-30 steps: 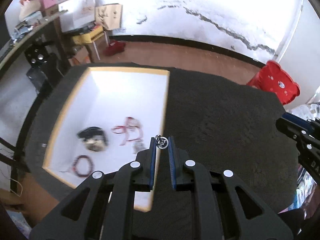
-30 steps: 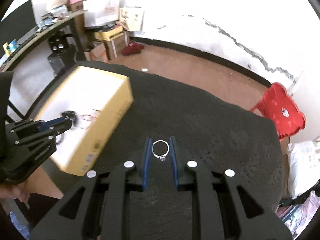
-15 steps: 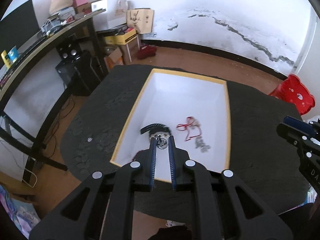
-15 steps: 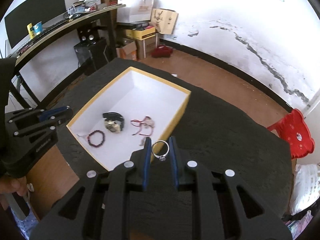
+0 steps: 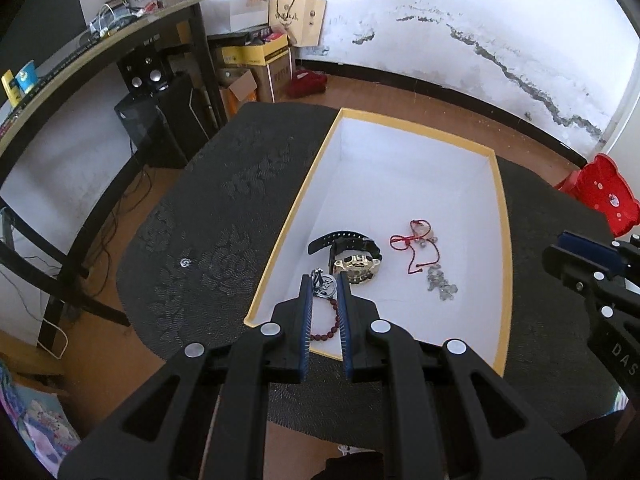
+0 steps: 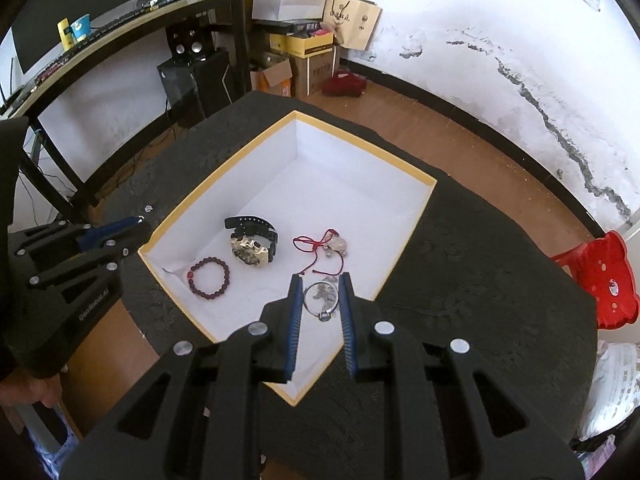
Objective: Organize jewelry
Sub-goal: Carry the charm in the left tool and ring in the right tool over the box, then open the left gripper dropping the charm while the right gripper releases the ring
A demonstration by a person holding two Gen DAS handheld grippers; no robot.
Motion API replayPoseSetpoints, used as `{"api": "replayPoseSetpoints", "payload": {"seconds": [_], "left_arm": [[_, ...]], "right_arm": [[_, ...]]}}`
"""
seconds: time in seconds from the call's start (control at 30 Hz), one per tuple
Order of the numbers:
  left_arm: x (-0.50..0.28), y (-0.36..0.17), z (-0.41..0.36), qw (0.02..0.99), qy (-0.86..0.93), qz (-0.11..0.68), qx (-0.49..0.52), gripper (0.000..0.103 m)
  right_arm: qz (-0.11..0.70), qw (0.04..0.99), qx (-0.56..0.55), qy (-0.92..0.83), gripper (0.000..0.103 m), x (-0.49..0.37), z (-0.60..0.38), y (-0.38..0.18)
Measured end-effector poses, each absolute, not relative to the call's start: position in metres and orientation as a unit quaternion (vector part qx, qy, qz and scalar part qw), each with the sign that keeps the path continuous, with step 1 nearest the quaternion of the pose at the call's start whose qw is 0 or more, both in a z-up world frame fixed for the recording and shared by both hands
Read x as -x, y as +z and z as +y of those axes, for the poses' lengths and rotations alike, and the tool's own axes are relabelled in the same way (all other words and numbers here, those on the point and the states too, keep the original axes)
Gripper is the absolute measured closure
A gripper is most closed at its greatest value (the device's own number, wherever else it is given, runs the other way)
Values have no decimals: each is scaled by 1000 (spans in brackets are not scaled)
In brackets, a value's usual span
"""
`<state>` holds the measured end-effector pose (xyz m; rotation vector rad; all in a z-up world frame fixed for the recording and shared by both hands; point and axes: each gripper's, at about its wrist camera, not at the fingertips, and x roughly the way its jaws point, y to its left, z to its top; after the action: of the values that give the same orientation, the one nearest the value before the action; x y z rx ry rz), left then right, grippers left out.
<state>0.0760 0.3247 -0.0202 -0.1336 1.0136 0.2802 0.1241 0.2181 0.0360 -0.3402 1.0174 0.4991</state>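
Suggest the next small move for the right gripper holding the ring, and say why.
Probably lower a little, then open. The right gripper is shut on the silver ring and sits over the near corner of the yellow-rimmed box, beside the silver chain on the white floor. The left gripper holds a small silver charm over the same box.

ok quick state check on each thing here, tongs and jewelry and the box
left tongs: shut on a small silver charm
right tongs: shut on a silver ring
box: open, no lid on
watch: lying in box
bead bracelet: lying flat in box
red cord: loose in box
silver chain: heaped in box
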Motion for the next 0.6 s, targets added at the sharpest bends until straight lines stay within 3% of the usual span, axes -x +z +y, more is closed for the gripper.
{"api": "replayPoseSetpoints", "payload": {"seconds": [0.6], "left_arm": [[-119,-97,333,837,131,526,71,91]], "right_arm": [[532,801,166,216,84,-163,242,-43]]}}
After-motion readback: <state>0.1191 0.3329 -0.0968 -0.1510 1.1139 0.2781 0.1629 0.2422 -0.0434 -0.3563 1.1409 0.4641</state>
